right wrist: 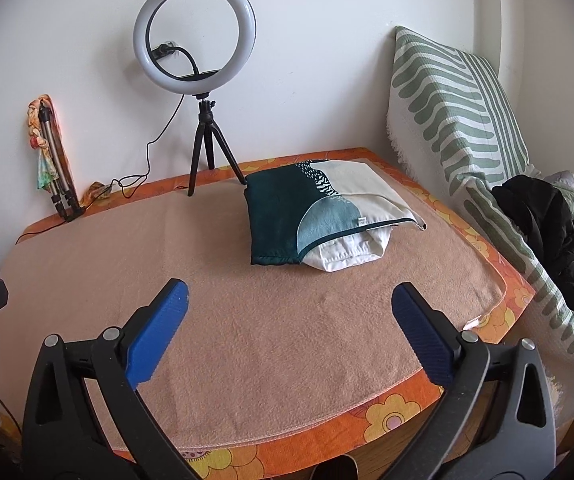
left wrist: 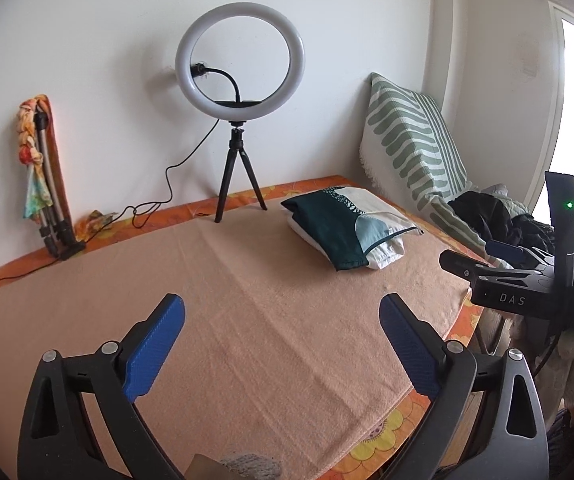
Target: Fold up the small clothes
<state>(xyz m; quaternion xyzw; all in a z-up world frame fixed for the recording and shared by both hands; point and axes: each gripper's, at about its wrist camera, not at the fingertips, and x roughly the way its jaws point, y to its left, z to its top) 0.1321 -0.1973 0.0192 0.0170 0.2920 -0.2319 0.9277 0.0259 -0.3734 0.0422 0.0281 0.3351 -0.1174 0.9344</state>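
A folded stack of small clothes (right wrist: 311,220), a dark teal and cream piece on top of a white one, lies at the back right of the peach towel (right wrist: 267,340) on the table; it also shows in the left wrist view (left wrist: 347,232). My left gripper (left wrist: 283,312) is open and empty above the towel's front. My right gripper (right wrist: 289,300) is open and empty, short of the stack. The right gripper's body (left wrist: 527,292) shows at the right of the left wrist view.
A ring light on a black tripod (right wrist: 203,120) stands at the back, its cable trailing left. A folded tripod with a cloth (right wrist: 53,168) leans on the wall. A striped cushion (right wrist: 459,120) and a dark jacket (right wrist: 555,236) lie at right.
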